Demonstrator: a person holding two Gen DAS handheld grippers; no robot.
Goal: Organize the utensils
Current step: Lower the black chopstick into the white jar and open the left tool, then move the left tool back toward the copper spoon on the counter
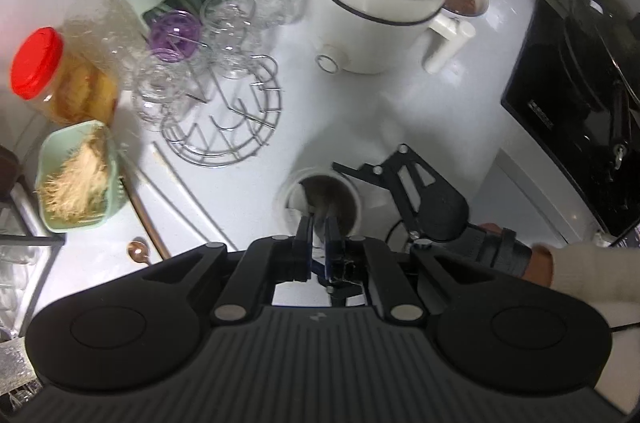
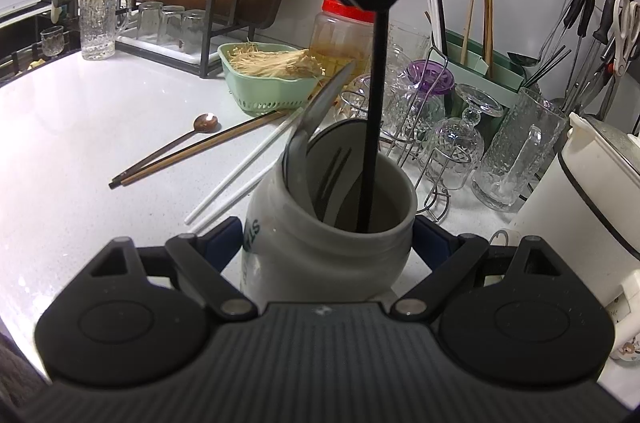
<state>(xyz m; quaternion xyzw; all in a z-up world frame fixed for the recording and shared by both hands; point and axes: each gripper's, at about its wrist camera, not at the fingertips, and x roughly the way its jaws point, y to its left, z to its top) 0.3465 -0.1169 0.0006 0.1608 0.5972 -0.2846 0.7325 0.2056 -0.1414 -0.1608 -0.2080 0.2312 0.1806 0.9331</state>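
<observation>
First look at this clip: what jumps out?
The white utensil crock in the centre foreground, clamped between the right claw pads, with a black-handled utensil standing in it under the left claw. Behind it on the counter lie loose chopsticks and a copper spoon.

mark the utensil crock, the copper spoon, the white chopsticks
utensil crock [image 2: 320, 255]: right wrist view, front wall.
copper spoon [image 2: 206, 122]: right wrist view, bowl.
white chopsticks [image 2: 240, 179]: right wrist view, mid-shaft.
</observation>
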